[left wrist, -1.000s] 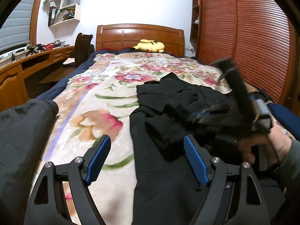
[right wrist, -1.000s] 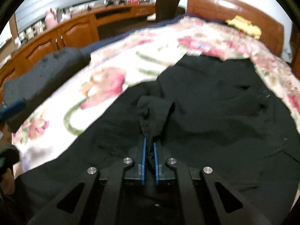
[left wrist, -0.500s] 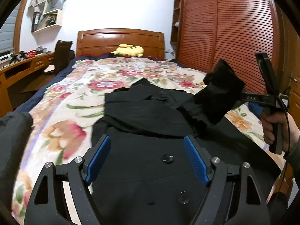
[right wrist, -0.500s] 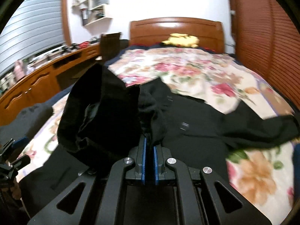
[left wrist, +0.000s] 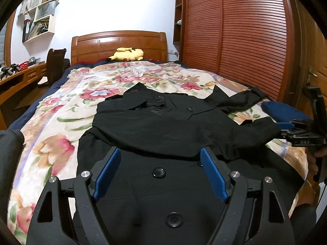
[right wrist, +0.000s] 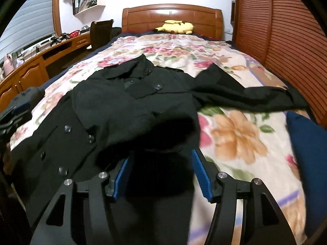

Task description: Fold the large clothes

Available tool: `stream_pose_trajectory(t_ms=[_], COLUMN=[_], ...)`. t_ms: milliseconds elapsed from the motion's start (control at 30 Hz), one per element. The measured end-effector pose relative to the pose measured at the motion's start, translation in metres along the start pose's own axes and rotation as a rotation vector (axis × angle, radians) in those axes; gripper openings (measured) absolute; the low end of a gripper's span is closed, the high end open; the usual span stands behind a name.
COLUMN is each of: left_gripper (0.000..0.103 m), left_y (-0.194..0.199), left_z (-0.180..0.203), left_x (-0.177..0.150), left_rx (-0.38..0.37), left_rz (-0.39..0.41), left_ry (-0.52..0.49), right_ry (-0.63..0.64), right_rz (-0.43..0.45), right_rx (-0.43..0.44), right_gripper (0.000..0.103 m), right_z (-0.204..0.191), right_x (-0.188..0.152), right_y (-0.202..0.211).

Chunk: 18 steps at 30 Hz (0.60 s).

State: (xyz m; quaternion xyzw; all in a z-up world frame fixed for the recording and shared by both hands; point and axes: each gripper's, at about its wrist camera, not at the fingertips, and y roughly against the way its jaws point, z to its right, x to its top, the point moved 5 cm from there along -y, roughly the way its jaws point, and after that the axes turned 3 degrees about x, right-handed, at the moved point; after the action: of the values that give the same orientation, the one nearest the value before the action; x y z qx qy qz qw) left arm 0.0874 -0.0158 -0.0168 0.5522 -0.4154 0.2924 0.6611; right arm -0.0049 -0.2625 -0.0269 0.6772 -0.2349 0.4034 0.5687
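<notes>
A black buttoned coat (left wrist: pixel 163 126) lies front-up on the floral blanket (left wrist: pixel 61 122), collar toward the headboard. My left gripper (left wrist: pixel 160 155) hovers open over the coat's lower front, nothing between its blue pads. One sleeve (right wrist: pixel 167 130) is laid across the coat's chest, its end toward my right gripper (right wrist: pixel 161 157). That gripper's jaws are opening, with the dark cuff lying loose between them and the pads off it. The other sleeve (right wrist: pixel 245 96) stretches out to the right. In the left wrist view the right gripper (left wrist: pixel 286 128) sits at the coat's right edge, held by a hand.
A blue folded item (right wrist: pixel 306 143) lies at the bed's right edge. A dark garment (left wrist: pixel 10 153) sits at the left edge. A yellow plush toy (left wrist: pixel 126 54) rests by the headboard. Slatted wardrobe doors (left wrist: pixel 245 40) stand to the right, a desk (right wrist: pixel 30 71) and chair (left wrist: pixel 55 65) to the left.
The right gripper carried the sleeve from the coat's left side across to the right, lowered it onto the chest and went from shut to open. The left gripper shifted sideways along the coat.
</notes>
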Motion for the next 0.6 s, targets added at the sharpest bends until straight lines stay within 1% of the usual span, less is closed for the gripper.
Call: stream_pose_trajectory(t_ms=[100, 200, 267, 333, 400, 433, 467, 600], left_gripper=[0.081, 0.081, 0.081, 0.081, 0.091, 0.1, 0.103, 0.103], left_y=[-0.001, -0.002, -0.002, -0.003, -0.006, -0.007, -0.007, -0.009], left_z=[0.004, 0.008, 0.011, 0.014, 0.019, 0.021, 0.022, 0.028], left_x=[0.001, 0.003, 0.004, 0.004, 0.004, 0.004, 0.005, 0.005], left_rx=[-0.02, -0.035, -0.041, -0.05, -0.068, -0.077, -0.082, -0.084], left_rz=[0.006, 0.013, 0.019, 0.021, 0.017, 0.018, 0.019, 0.015], left_ry=[0.008, 0.009, 0.01, 0.011, 0.009, 0.008, 0.009, -0.001], right_ry=[0.014, 0.005, 0.0, 0.01, 0.029, 0.04, 0.052, 0.057], right_rz=[0.018, 0.059, 0.092, 0.11, 0.103, 0.097, 0.088, 0.045], right_rx=[-0.025, -0.047, -0.049, -0.058, -0.06, -0.057, -0.05, -0.027], right_gripper=[0.06, 0.06, 0.06, 0.06, 0.06, 0.06, 0.06, 0.06], right_z=[0.006, 0.007, 0.007, 0.002, -0.003, -0.007, -0.01, -0.01], right_x=[0.0, 0.005, 0.01, 0.008, 0.008, 0.007, 0.004, 0.0], right_y=[0.024, 0.039, 0.045, 0.047, 0.04, 0.035, 0.031, 0.008])
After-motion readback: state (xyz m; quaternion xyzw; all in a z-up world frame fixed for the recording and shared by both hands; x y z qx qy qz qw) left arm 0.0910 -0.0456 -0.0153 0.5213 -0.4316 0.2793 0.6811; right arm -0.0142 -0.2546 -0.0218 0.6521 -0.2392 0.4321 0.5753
